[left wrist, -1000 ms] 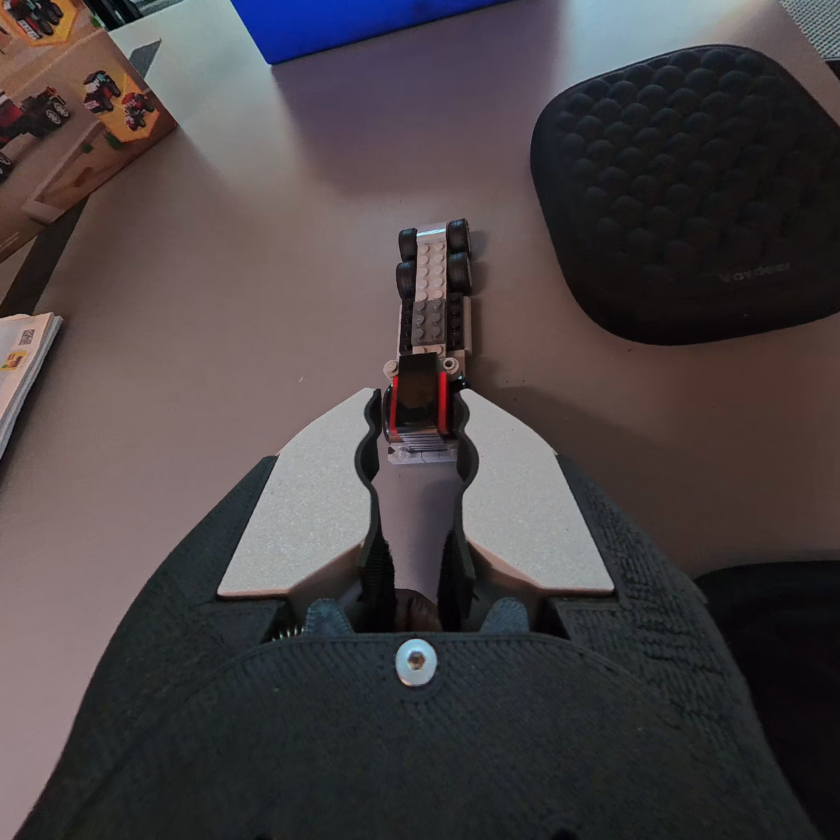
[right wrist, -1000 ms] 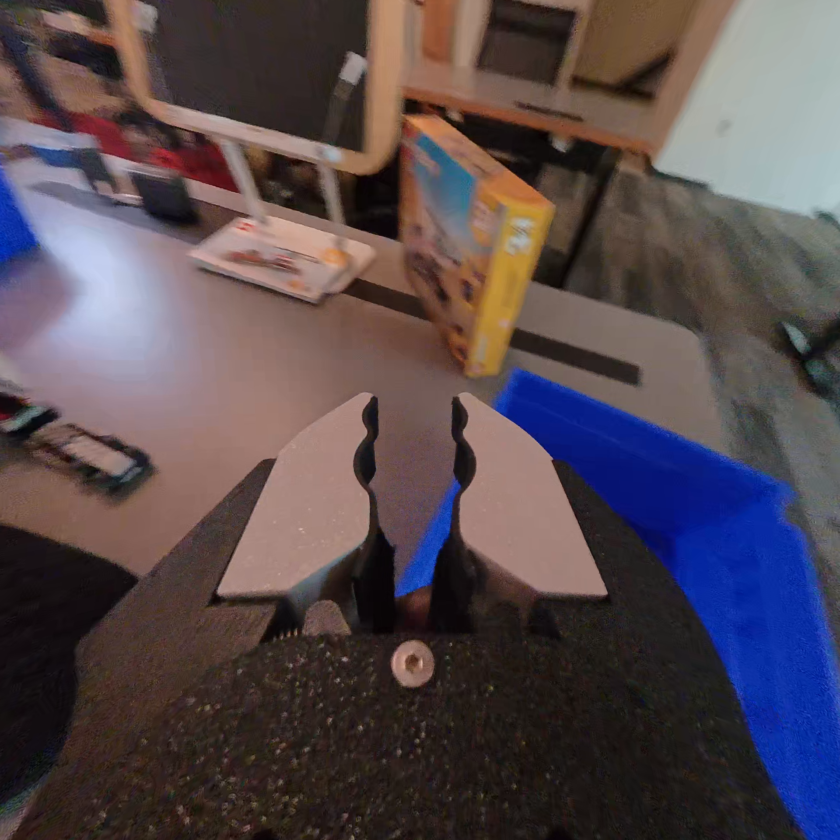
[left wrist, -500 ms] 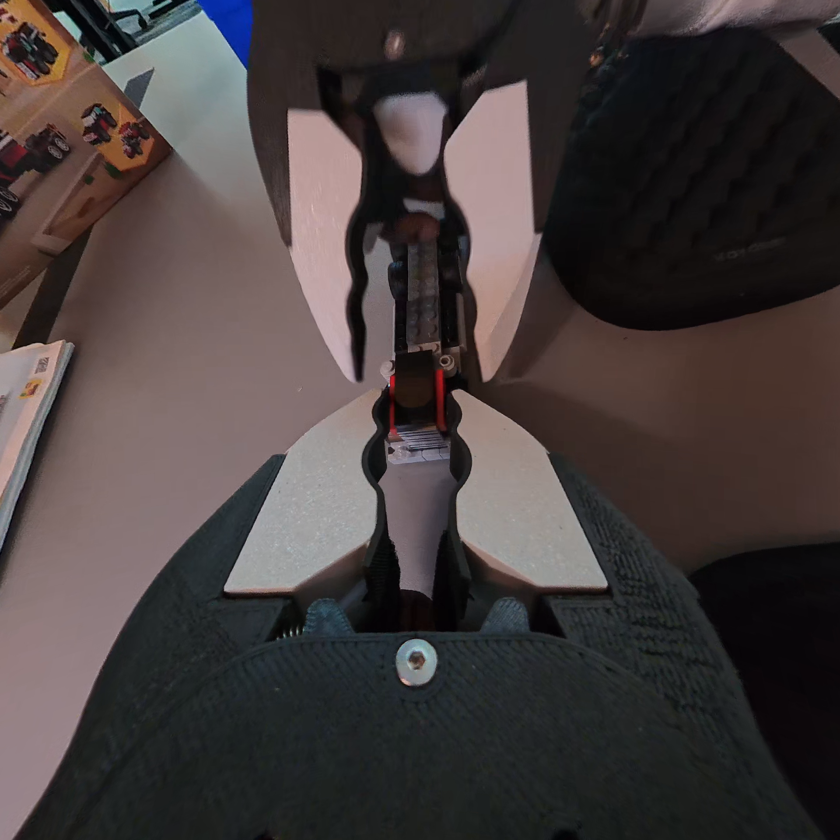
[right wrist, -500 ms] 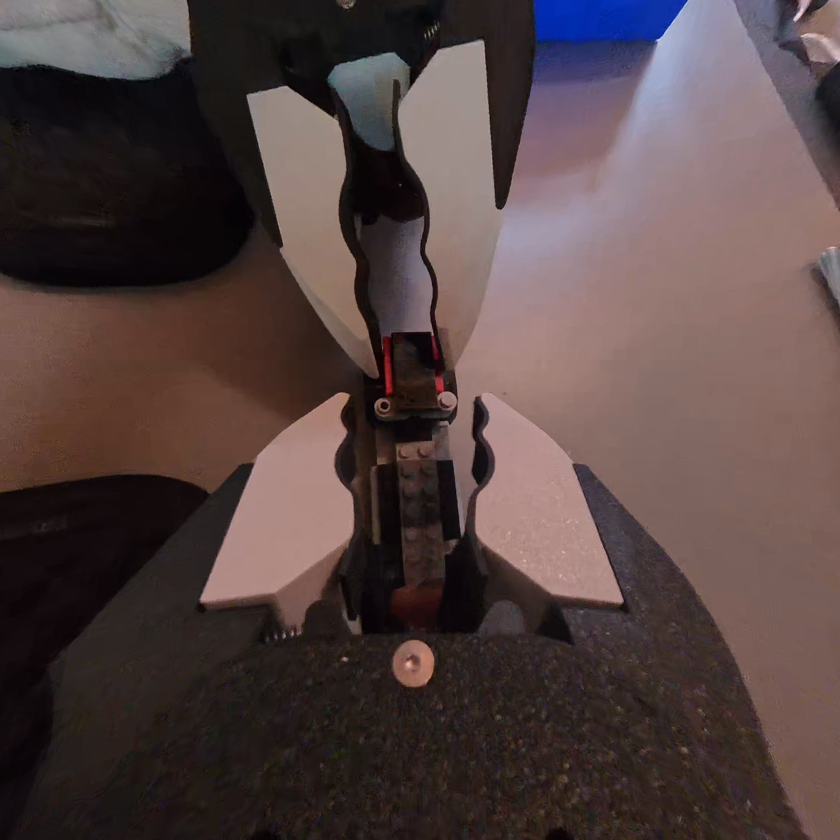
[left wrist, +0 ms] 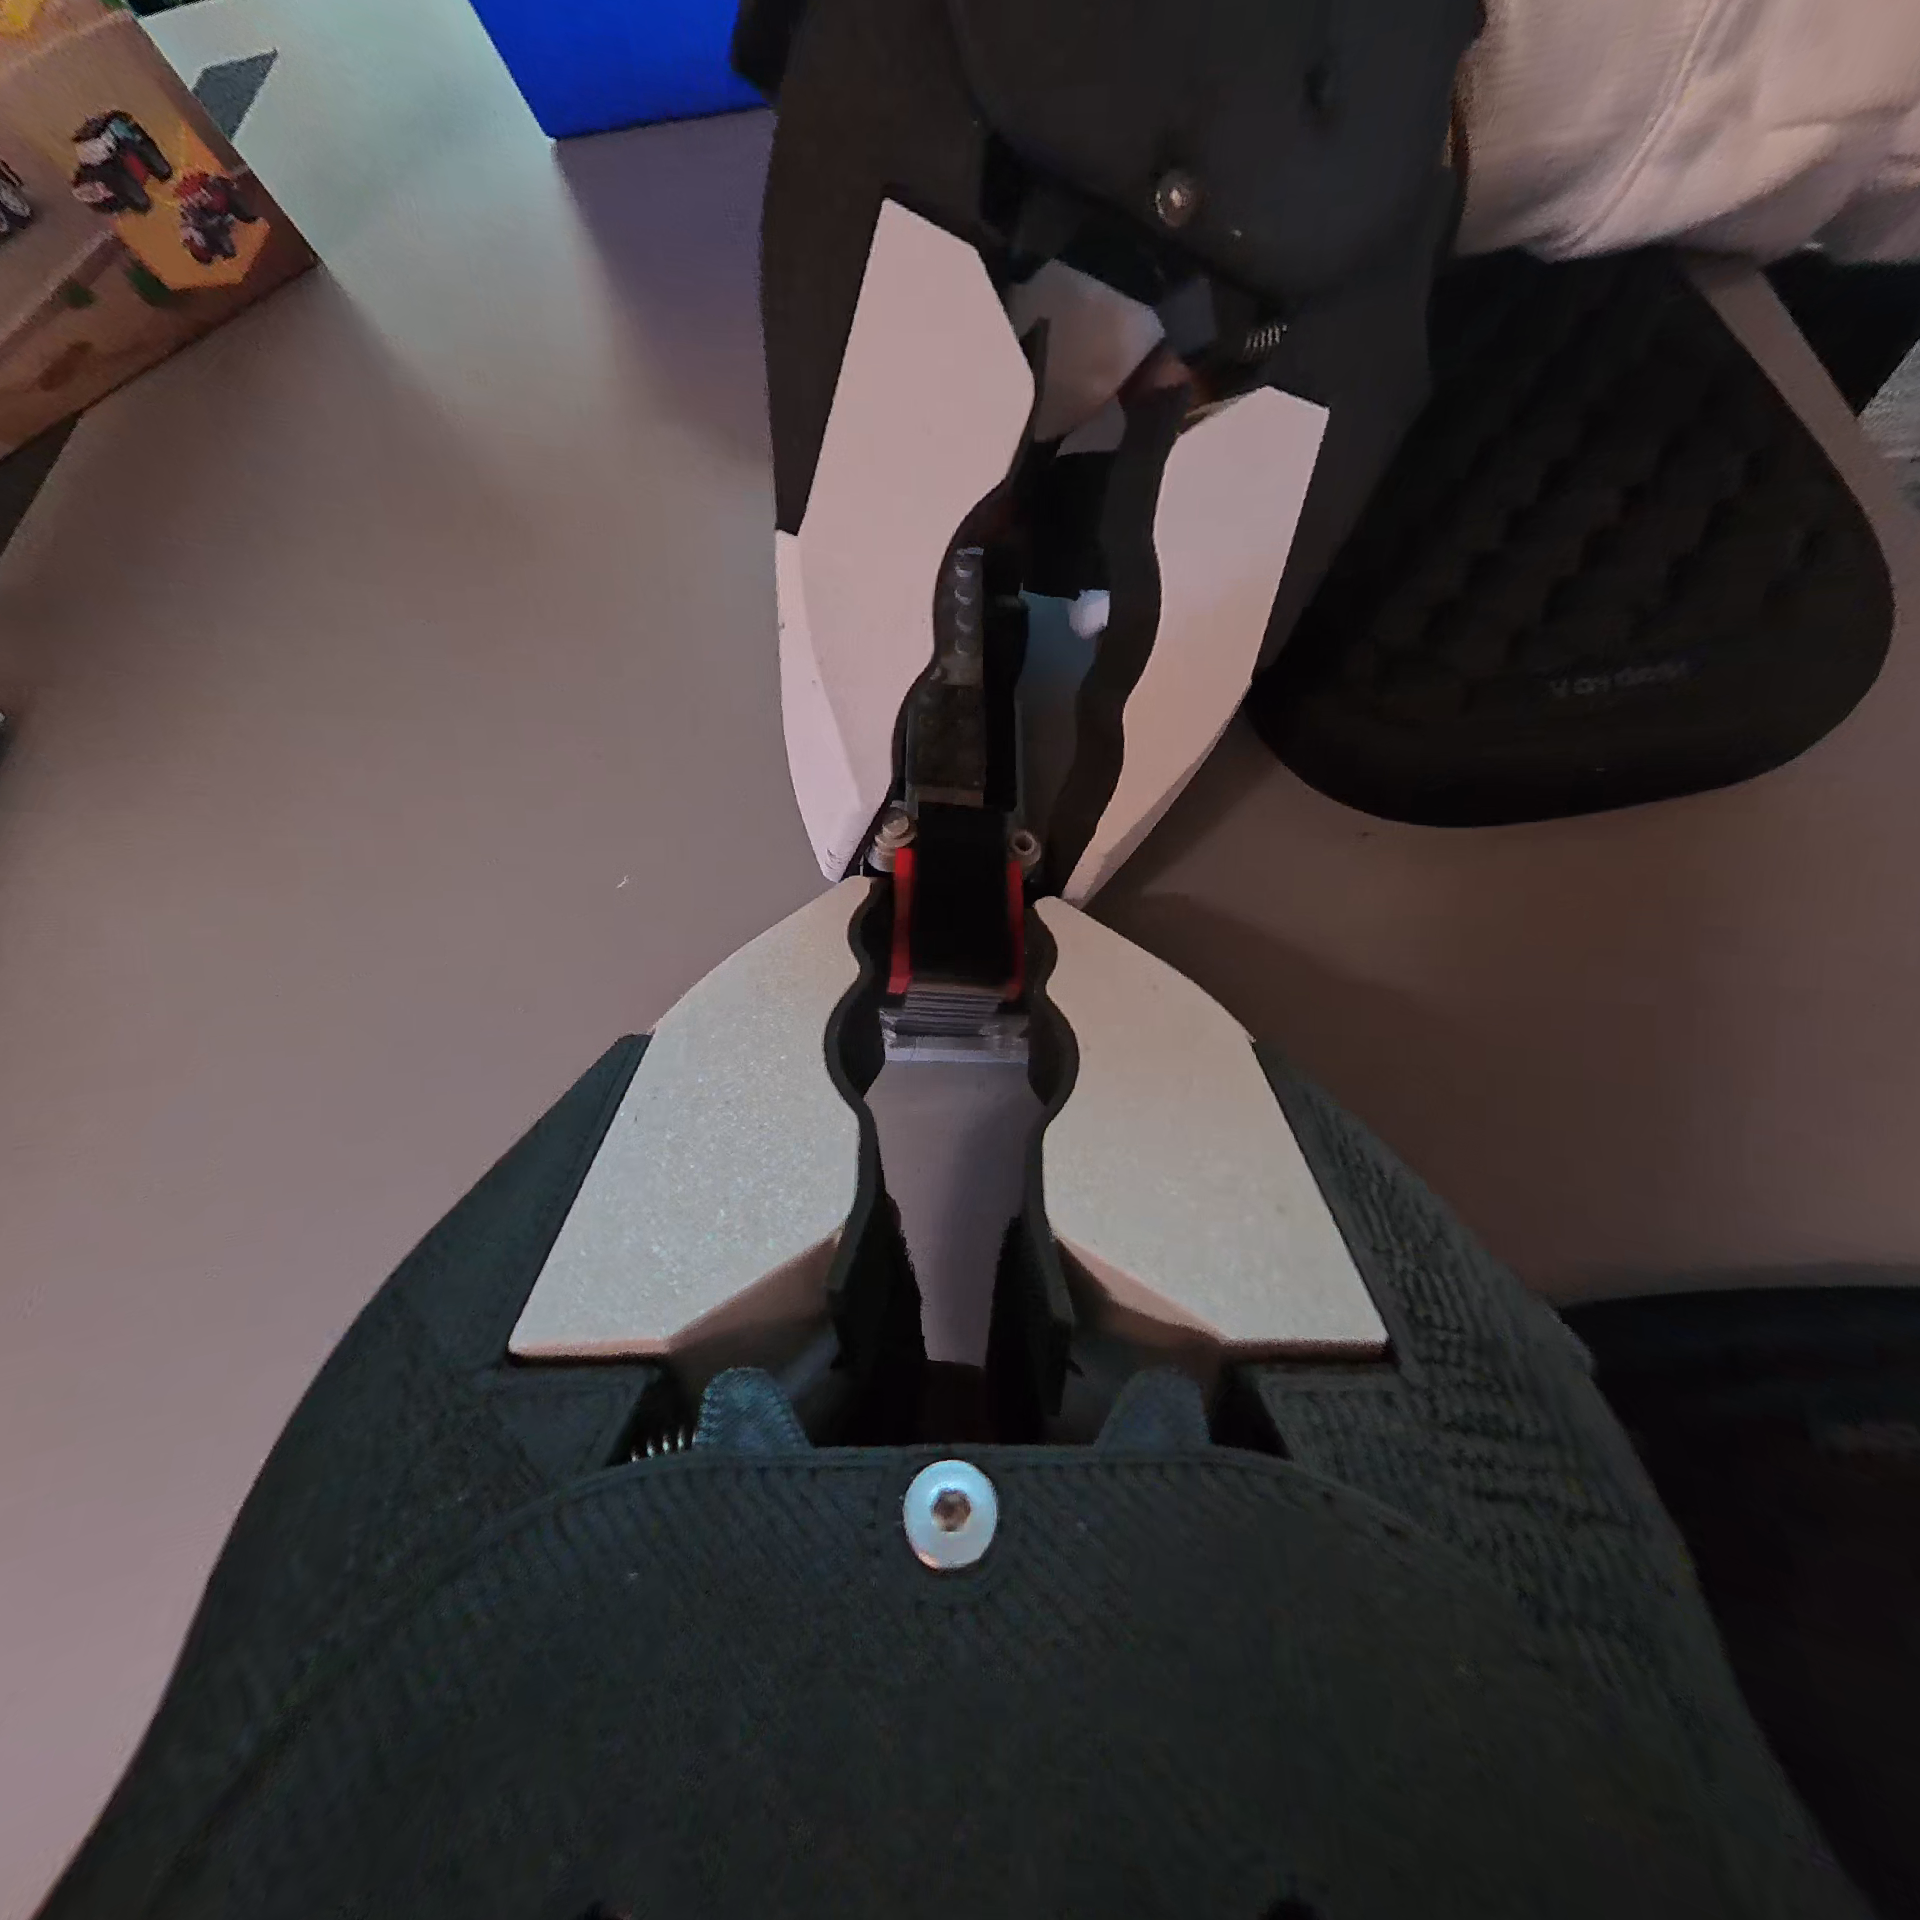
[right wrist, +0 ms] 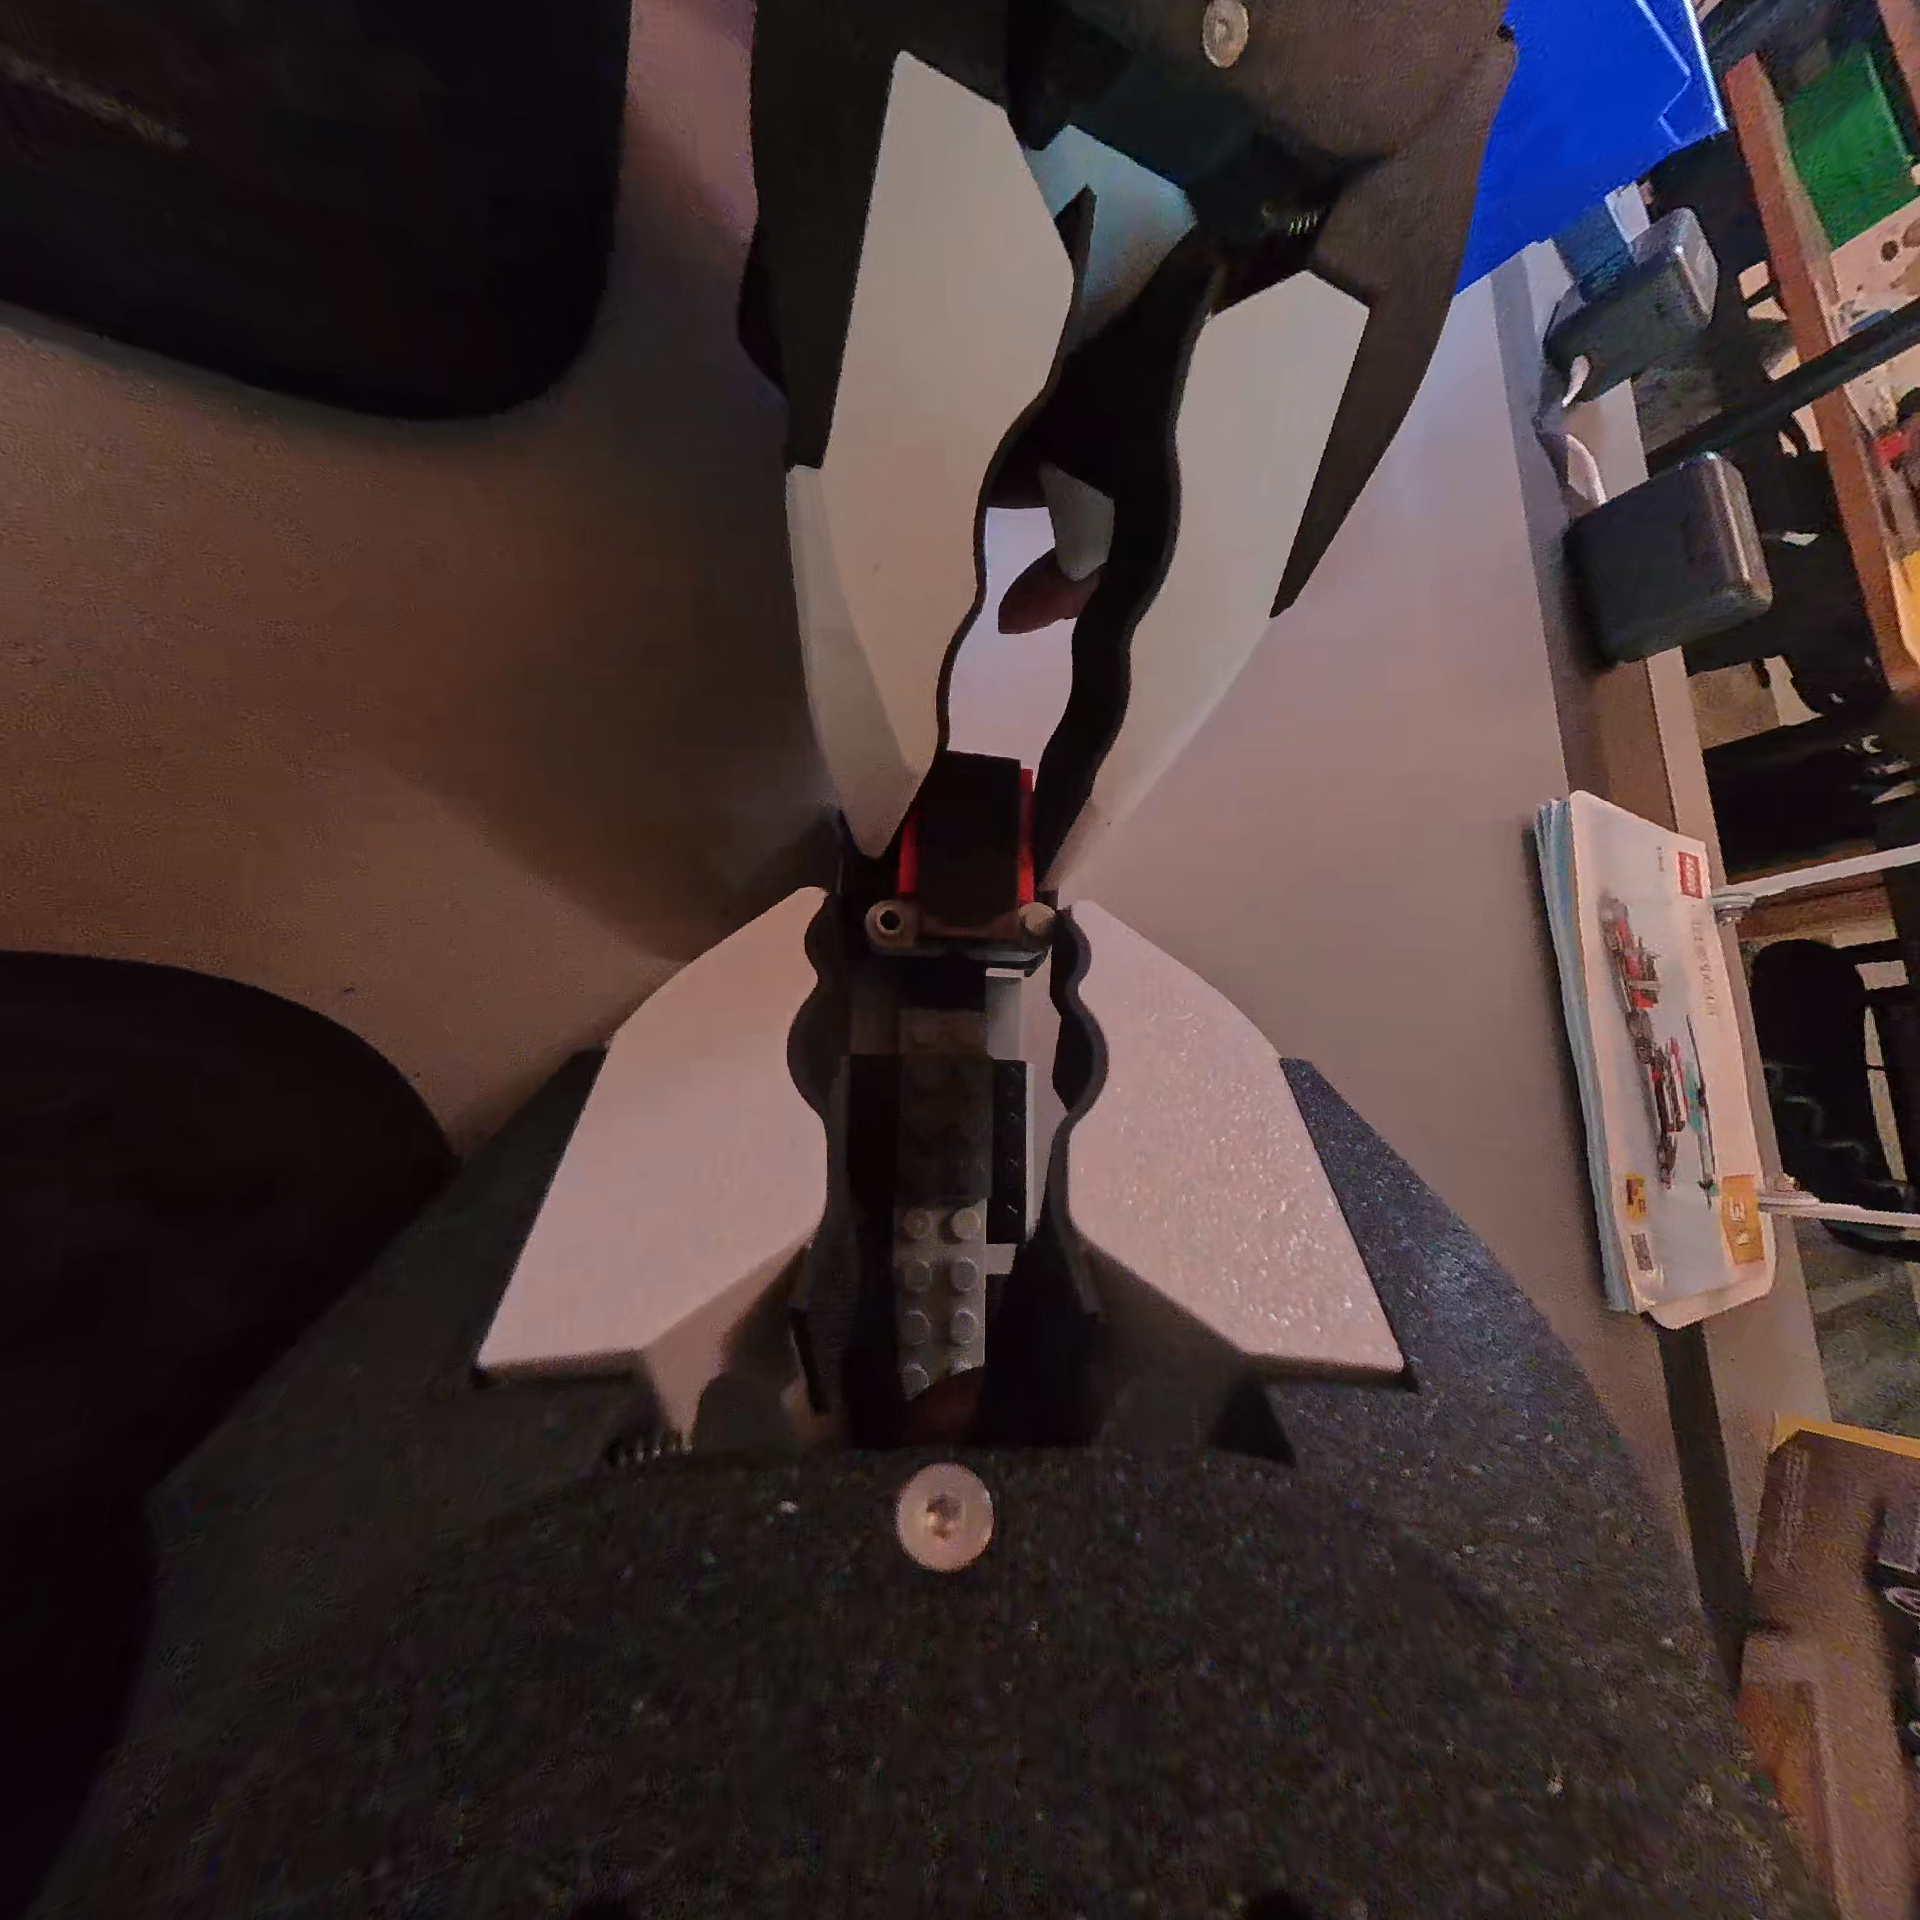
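On the table: a brick-built toy truck [left wrist: 956, 914] is lying at the centre of the grey table [left wrist: 416, 727], between two grippers meeting nose to nose.
Left gripper [left wrist: 954, 940]: its jaws are standing narrow, pressing on the truck's black-and-red cab end.
Right gripper [right wrist: 940, 997]: coming in from twelve o'clock, its jaws are straddling the studded grey rear; whether they are pressing, I cannot tell.
Around them: a black bumpy cushion [left wrist: 1621, 582] is sitting at two o'clock, a toy box [left wrist: 114, 239] at ten, a blue bin [left wrist: 613, 62] at eleven.
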A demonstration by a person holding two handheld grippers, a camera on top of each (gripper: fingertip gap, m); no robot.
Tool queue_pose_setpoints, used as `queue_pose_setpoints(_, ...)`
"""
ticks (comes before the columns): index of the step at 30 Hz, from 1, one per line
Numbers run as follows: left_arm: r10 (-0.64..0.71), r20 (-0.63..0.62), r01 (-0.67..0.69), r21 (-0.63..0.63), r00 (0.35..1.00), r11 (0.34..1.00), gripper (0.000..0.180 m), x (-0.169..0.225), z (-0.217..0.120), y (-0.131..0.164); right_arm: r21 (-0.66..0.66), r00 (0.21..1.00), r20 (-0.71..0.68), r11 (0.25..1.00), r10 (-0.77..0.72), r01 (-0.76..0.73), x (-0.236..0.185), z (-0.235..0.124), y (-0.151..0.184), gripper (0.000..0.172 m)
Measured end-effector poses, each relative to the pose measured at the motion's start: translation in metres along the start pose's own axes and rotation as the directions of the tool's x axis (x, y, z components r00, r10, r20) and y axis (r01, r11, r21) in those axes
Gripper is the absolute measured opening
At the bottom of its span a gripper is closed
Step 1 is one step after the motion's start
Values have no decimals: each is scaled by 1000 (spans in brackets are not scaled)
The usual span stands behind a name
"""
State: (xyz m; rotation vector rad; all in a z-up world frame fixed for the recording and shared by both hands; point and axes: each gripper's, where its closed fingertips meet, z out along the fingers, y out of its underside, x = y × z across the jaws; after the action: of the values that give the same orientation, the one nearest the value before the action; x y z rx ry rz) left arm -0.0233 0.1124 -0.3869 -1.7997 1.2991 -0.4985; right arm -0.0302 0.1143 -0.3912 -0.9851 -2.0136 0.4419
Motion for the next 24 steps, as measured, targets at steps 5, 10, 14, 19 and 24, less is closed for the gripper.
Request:
queue_pose_setpoints(5, 17, 3, -17, 5, 1000, 1000, 24, -1, 1, 0, 35, 991, 74, 992, 115, -118, 0, -1, 0, 39)
queue_pose_setpoints(10, 32, 4, -32, 6, 999, 999, 24, 0, 2, -1, 49, 996, 79, 998, 46, -50, 0, -2, -2, 37)
queue_pose_setpoints(14, -19, -17, 20, 27, 1000, 999, 23, 1, 2, -2, 12, 999, -27, 1000, -20, 20, 0, -4, -1, 38)
queue_pose_setpoints(19, -85, -27, 85, 27, 996, 996, 22, 1, 2, -3, -60, 986, -106, 991, -128, 122, 1, -5, 0, 38)
queue_pose_setpoints(24, -160, -36, 161, 22, 986, 987, 21, 0, 2, -5, -145, 953, -167, 962, -254, 231, 2, -6, 1, 39)
